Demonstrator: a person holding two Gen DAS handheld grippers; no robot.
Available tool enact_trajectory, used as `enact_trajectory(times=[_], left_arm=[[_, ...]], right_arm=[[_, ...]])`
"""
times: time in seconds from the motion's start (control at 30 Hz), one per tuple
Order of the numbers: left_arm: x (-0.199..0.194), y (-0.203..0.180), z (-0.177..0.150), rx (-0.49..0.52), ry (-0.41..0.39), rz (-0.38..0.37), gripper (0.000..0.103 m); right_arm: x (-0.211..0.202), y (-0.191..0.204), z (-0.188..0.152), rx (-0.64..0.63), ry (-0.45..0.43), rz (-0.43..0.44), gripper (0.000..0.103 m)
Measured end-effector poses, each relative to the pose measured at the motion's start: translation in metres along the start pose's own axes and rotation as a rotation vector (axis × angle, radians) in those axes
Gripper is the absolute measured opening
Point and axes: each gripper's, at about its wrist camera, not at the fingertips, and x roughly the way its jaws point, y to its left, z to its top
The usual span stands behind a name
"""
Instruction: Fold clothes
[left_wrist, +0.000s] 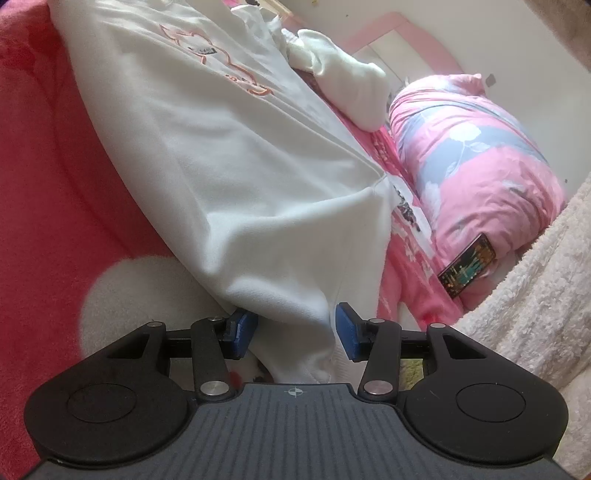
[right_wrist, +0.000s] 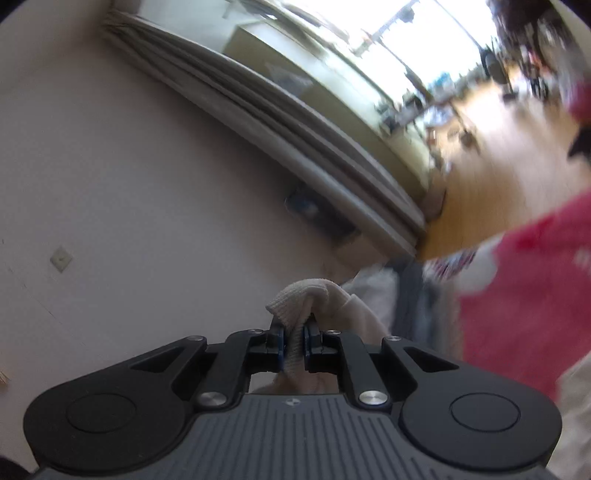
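Now the right gripper (right_wrist: 293, 341) is clamped on the ribbed cuff (right_wrist: 299, 295), raised, likely to carry it across for a fold. Left gripper (left_wrist: 295, 334), jaws half-wide, straddles the white sweatshirt (left_wrist: 229, 158) hem without pinching; the sweatshirt lies spread on the red blanket (left_wrist: 44, 177).

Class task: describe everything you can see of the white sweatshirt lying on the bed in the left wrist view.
The white sweatshirt looks like soft, fleecy cloth, with an orange outline drawing on its front. It lies spread over the pink blanket, loosely creased. A seamed edge of it hangs between the blue pads of the left gripper, whose jaws stand apart; the left pad meets the cloth, the right does not visibly press. One sleeve is raised at the far side. The right gripper pinches a ribbed white cuff.
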Motion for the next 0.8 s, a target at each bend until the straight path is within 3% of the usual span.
enact_trajectory(times=[0.1, 0.43, 0.47, 0.57, 0.73, 0.8], left_arm=[[0.000, 0.001, 0.000, -0.003, -0.002, -0.002, 0.047], [-0.001, 0.002, -0.001, -0.009, -0.008, -0.007, 0.047], [-0.001, 0.002, -0.001, -0.009, -0.008, -0.007, 0.047], [-0.001, 0.002, -0.002, -0.009, -0.011, -0.007, 0.047], [-0.003, 0.005, -0.002, -0.014, -0.014, -0.012, 0.047], [-0.003, 0.005, -0.002, -0.012, -0.013, -0.011, 0.047]], right_arm=[[0.031, 0.007, -0.022, 0.033, 0.055, 0.039, 0.011], [0.121, 0.034, -0.102, -0.058, 0.228, 0.056, 0.013], [0.131, 0.035, -0.112, -0.065, 0.257, 0.059, 0.016], [0.164, 0.051, -0.147, -0.191, 0.524, 0.068, 0.050], [0.154, 0.079, -0.165, -0.502, 0.697, 0.109, 0.052], [0.137, 0.075, -0.144, -0.505, 0.662, 0.122, 0.052]])
